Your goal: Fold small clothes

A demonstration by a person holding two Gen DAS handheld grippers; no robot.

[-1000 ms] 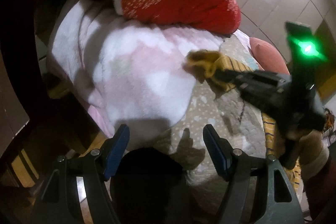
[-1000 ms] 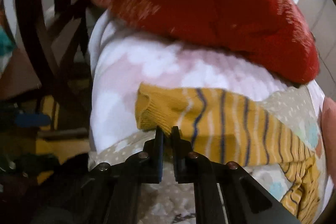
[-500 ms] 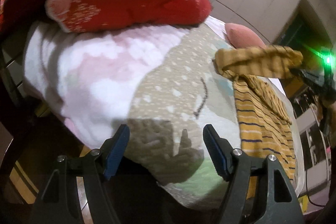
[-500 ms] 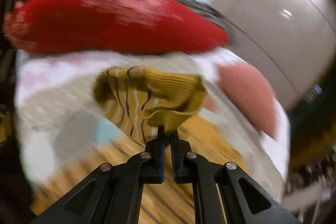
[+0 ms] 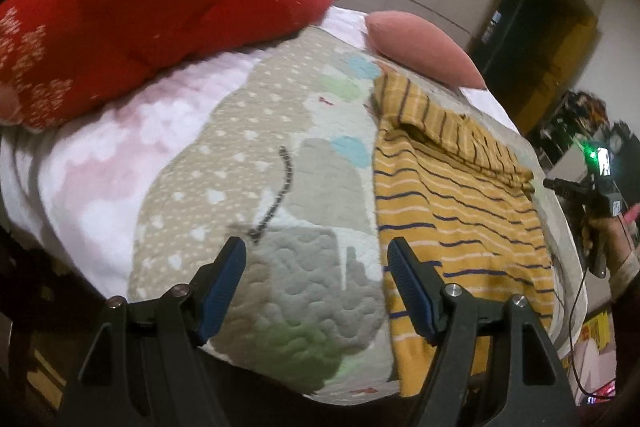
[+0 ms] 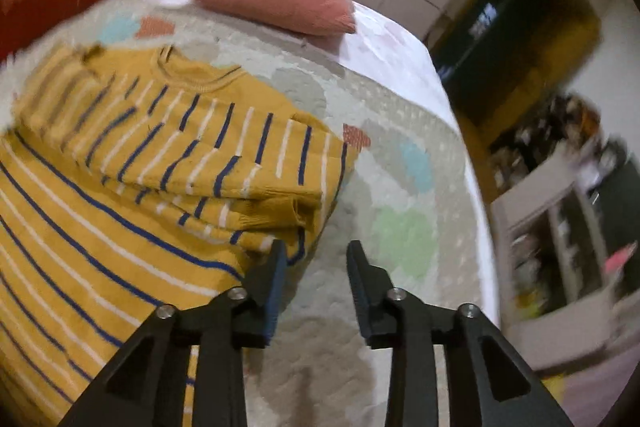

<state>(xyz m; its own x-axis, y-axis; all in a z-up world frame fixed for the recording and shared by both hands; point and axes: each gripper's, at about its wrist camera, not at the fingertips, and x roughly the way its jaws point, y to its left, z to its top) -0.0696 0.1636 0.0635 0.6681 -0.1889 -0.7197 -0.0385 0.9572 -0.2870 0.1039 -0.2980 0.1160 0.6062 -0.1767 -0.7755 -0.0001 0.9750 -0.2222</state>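
Note:
A small mustard-yellow sweater with navy and white stripes (image 6: 120, 163) lies flat on a quilted mat (image 6: 400, 187), its sleeves folded across the chest. It also shows in the left wrist view (image 5: 452, 211), on the mat's right part. My right gripper (image 6: 316, 259) is open and empty, just off the folded sleeve's cuff (image 6: 276, 211); it also appears at the far right of the left wrist view (image 5: 550, 183). My left gripper (image 5: 316, 259) is open and empty above the mat's (image 5: 256, 163) near edge, left of the sweater.
A red patterned cushion (image 5: 152, 27) and a pink pillow (image 5: 416, 47) lie at the back of the bed. A white-pink fleece blanket (image 5: 80, 179) lies under the mat. Shelves and clutter (image 6: 560, 227) stand to the right beyond the bed's edge.
My right gripper carried the sleeve from the left across the sweater, laid it on the chest, opened and let go. My left gripper's view swung right toward the sweater.

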